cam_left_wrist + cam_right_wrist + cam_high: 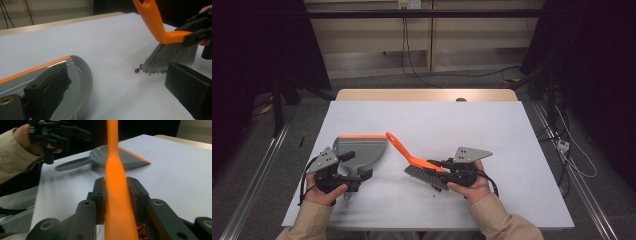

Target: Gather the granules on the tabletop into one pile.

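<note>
Grey dustpan (362, 149) lies empty (beans (140, 68) outside); right gripper (116, 195) clamps brush (414, 160), left gripper (357, 167) gapes

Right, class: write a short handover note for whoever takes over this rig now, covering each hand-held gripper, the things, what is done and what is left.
Right hand-held gripper: shut on the orange plastic brush with grey bristles, bristles down on the white table.
Left hand-held gripper: open, above the grey plastic dustpan with orange lip's handle, not gripping it.
Small dark red beans lie at the bristle tips, apart from the pan.
Done: brush picked up.
Left: probably grip the pan and sweep the beans in.
</note>
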A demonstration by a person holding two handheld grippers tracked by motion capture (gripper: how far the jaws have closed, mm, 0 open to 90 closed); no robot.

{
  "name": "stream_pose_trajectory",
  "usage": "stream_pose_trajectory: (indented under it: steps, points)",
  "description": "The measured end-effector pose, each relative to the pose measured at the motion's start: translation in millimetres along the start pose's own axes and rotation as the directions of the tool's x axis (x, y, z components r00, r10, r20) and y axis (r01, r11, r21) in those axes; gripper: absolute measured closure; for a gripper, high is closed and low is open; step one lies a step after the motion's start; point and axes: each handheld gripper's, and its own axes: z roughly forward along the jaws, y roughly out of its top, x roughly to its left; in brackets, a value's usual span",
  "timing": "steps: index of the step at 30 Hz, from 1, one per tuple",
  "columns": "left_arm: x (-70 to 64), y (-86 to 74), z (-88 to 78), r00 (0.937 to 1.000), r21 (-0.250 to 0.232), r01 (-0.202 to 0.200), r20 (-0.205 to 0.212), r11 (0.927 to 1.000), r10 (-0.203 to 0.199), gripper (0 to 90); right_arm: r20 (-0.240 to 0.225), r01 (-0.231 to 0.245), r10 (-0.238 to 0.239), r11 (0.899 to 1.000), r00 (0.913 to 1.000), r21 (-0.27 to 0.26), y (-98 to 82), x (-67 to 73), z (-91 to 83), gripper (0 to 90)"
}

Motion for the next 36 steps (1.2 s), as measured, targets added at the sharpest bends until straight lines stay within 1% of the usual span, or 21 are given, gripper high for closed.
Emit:
stream_pose_trajectory:
  steps: [3,5,6,7,9,10,12,14,15,16,17,18,19,21,23,26,27,30,33,36]
  points:
    - [1.2,-0.2,-0.6,1.0000,0.003,0.001,-0.004,1.0000,-0.001,5.2,-0.050,0.003,-0.003,1.000,0.9988,0.000,-0.3,1.9,0.2,71.2]
    - [1.4,-0.2,-0.6,1.0000,-0.001,0.005,-0.006,1.0000,-0.005,5.2,-0.073,0.000,0.000,1.000,0.9973,0.000,-0.5,4.6,0.6,71.2]
    - [1.4,-0.1,-0.8,1.0000,-0.002,0.004,-0.005,1.0000,-0.004,5.2,-0.087,0.006,-0.006,1.000,0.9962,0.001,-0.6,6.0,0.7,71.2]
    - [1.3,-0.1,-1.0,1.0000,-0.003,0.006,-0.006,1.0000,-0.006,5.2,-0.091,0.008,-0.008,1.000,0.9958,0.006,-1.3,7.6,0.8,71.2]
    - [1.3,0.1,-1.5,1.0000,-0.005,0.005,-0.007,1.0000,-0.005,5.2,-0.116,0.006,-0.004,1.000,0.9933,0.014,-4.8,9.9,0.5,71.2]
    - [1.4,0.1,-1.7,1.0000,-0.005,0.004,-0.006,1.0000,-0.004,5.2,-0.122,0.008,-0.006,1.000,0.9926,0.022,-7.5,10.6,0.1,71.1]
    - [1.6,-0.2,-1.4,1.0000,-0.003,0.005,-0.007,1.0000,-0.005,5.2,-0.149,0.014,-0.009,0.999,0.9888,0.036,-12.9,10.9,0.6,71.2]
    - [1.3,-0.2,-0.8,1.0000,-0.001,0.004,-0.007,1.0000,-0.004,5.1,-0.181,0.007,0.003,0.998,0.9835,0.055,-17.7,10.2,2.1,71.2]
    - [1.3,0.0,-0.8,1.0000,0.004,0.000,-0.006,1.0000,0.000,5.1,-0.185,0.028,-0.014,0.997,0.9827,0.073,-19.8,9.8,4.0,71.2]
    - [1.2,0.0,-0.5,1.0000,0.004,0.000,-0.006,1.0000,0.000,5.1,-0.191,0.034,-0.019,0.997,0.9813,0.072,-20.8,9.0,5.0,71.2]
    - [1.2,0.1,-0.2,1.0000,0.004,-0.001,-0.005,1.0000,0.001,5.1,-0.191,0.030,-0.017,0.997,0.9814,0.067,-20.7,7.7,5.9,71.2]
    - [1.2,0.0,0.1,1.0000,0.002,0.002,-0.005,1.0000,-0.002,5.1,-0.181,0.048,-0.035,0.997,0.9828,0.066,-20.3,6.0,6.9,71.2]
    - [1.3,-0.1,0.3,1.0000,0.003,0.003,-0.006,1.0000,-0.003,5.1,-0.181,0.056,-0.044,0.996,0.9825,0.063,-20.3,3.4,8.0,71.2]
    - [1.6,-0.3,0.3,1.0000,0.003,0.004,-0.006,1.0000,-0.004,5.1,-0.178,0.042,-0.032,0.998,0.9835,0.055,-21.7,-3.4,9.3,71.1]
    - [1.9,-0.6,0.6,1.0000,0.002,0.006,-0.007,1.0000,-0.006,5.1,-0.171,0.044,-0.035,0.998,0.9847,0.051,-21.9,-8.4,10.4,71.0]
    - [2.4,-0.9,1.3,1.0000,0.009,0.001,-0.007,1.0000,-0.001,5.1,-0.169,0.056,-0.047,0.997,0.9845,0.048,-19.8,-12.8,13.2,71.0]
    - [2.4,-0.8,1.5,1.0000,0.011,0.000,-0.007,0.9999,0.000,5.1,-0.168,0.068,-0.059,0.997,0.9840,0.049,-18.7,-14.1,14.1,71.0]
    - [2.3,-0.9,1.7,1.0000,0.010,0.001,-0.008,1.0000,-0.001,5.1,-0.162,0.076,-0.067,0.996,0.9846,0.049,-16.1,-19.2,16.3,71.1]
    - [2.8,-1.1,1.7,1.0000,0.012,-0.001,-0.008,0.9999,0.001,5.1,-0.150,0.082,-0.074,0.995,0.9860,0.048,-14.1,-24.9,17.4,71.1]
    - [2.2,-1.3,2.4,1.0000,0.012,0.004,-0.008,0.9999,-0.004,5.1,-0.151,0.073,-0.066,0.997,0.9864,0.041,-13.9,-29.7,19.5,71.1]
